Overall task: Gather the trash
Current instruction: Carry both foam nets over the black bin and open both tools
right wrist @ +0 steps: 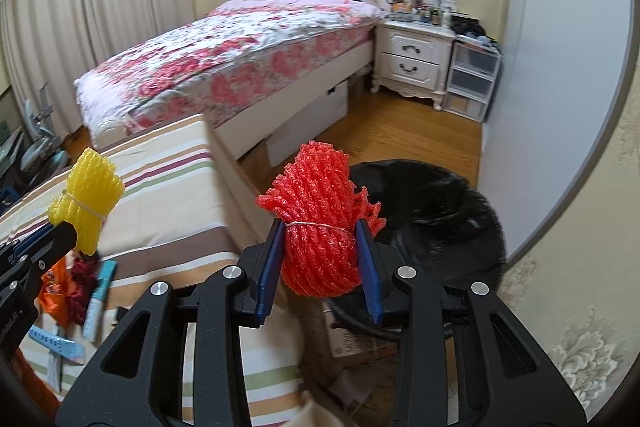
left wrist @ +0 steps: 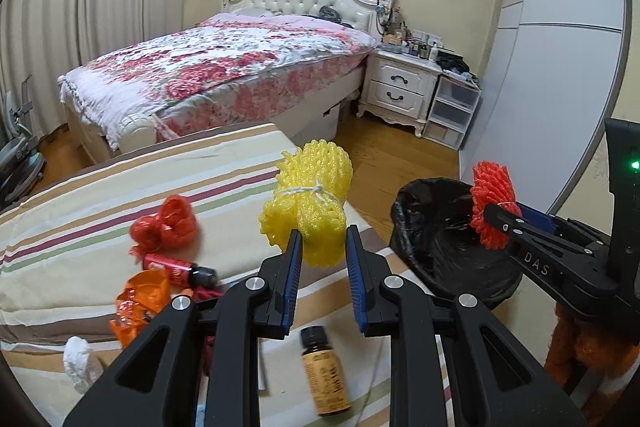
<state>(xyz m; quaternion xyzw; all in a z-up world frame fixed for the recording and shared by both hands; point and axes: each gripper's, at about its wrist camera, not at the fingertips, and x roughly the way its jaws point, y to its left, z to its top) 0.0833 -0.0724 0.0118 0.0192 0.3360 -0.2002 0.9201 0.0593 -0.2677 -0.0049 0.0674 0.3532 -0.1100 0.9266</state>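
My left gripper (left wrist: pixel 323 241) is shut on a yellow foam net bundle (left wrist: pixel 308 199) tied with white string, held above the striped surface (left wrist: pixel 120 187). My right gripper (right wrist: pixel 320 239) is shut on a red foam net bundle (right wrist: pixel 318 223), also tied with string. In the left wrist view the red foam net bundle (left wrist: pixel 491 205) hangs over the rim of the black-lined trash bin (left wrist: pixel 444 247). The right wrist view shows the yellow foam net bundle (right wrist: pixel 87 201) at the left and the trash bin (right wrist: pixel 440 211) just behind the red bundle.
On the striped surface lie a red plastic bag (left wrist: pixel 166 225), a small red bottle (left wrist: pixel 180 269), an orange wrapper (left wrist: pixel 138 303), a white tissue (left wrist: pixel 80 363) and a brown bottle (left wrist: pixel 326 375). Beyond stand a floral bed (left wrist: pixel 224 67), a white nightstand (left wrist: pixel 400 87) and a cardboard box (right wrist: pixel 360 339).
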